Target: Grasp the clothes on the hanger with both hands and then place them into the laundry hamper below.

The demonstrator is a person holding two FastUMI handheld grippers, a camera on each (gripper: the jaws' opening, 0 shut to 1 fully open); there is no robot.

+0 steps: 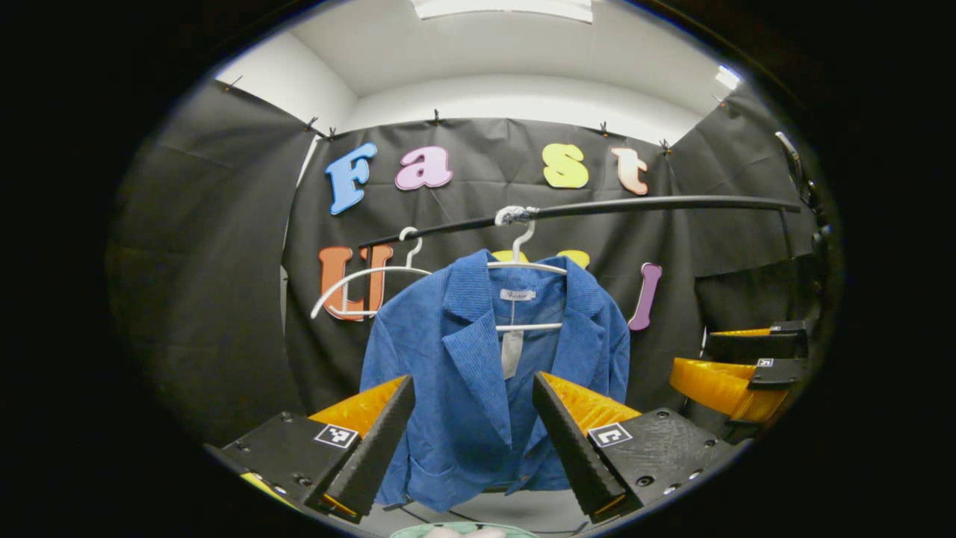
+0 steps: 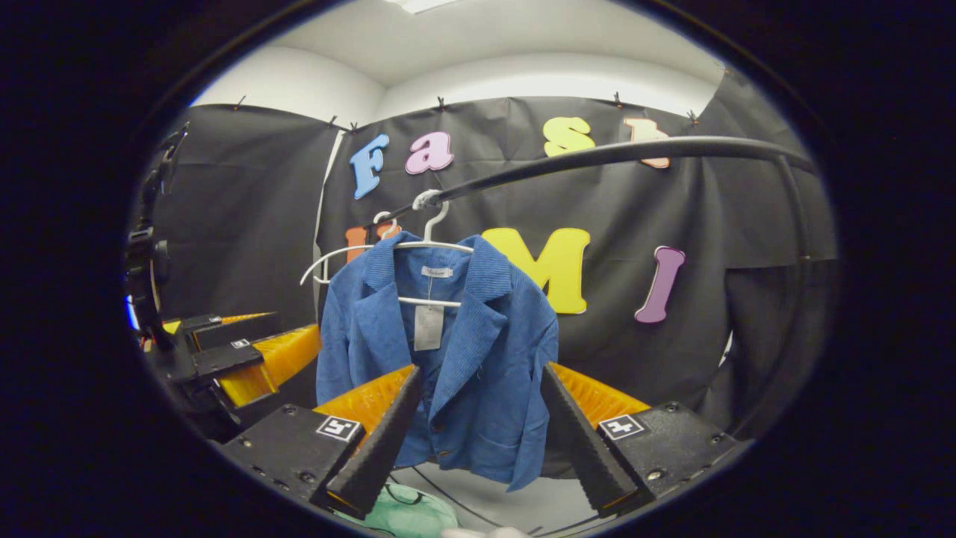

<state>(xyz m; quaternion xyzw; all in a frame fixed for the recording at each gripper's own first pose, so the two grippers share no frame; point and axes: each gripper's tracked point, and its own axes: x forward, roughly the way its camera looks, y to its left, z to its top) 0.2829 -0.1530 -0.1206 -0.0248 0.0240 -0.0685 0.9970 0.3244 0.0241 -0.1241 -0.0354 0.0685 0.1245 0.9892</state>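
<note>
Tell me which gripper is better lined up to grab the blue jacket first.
Left, probably. The blue jacket hangs centred between the open left gripper fingers. The open right gripper frames its lower part, but the jacket sits off toward that view's left. Neither touches it yet.

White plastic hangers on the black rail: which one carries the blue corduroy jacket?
The white plastic hanger on the rail's taped spot holds the blue corduroy jacket; the other white hanger beside it hangs bare.

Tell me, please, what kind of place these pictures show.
Probably a staged recording booth, not a real laundry room: black cloth walls, a black clothes rail carrying a blue corduroy jacket on a white hanger, plus a spare hanger, and a green hamper below.
</note>
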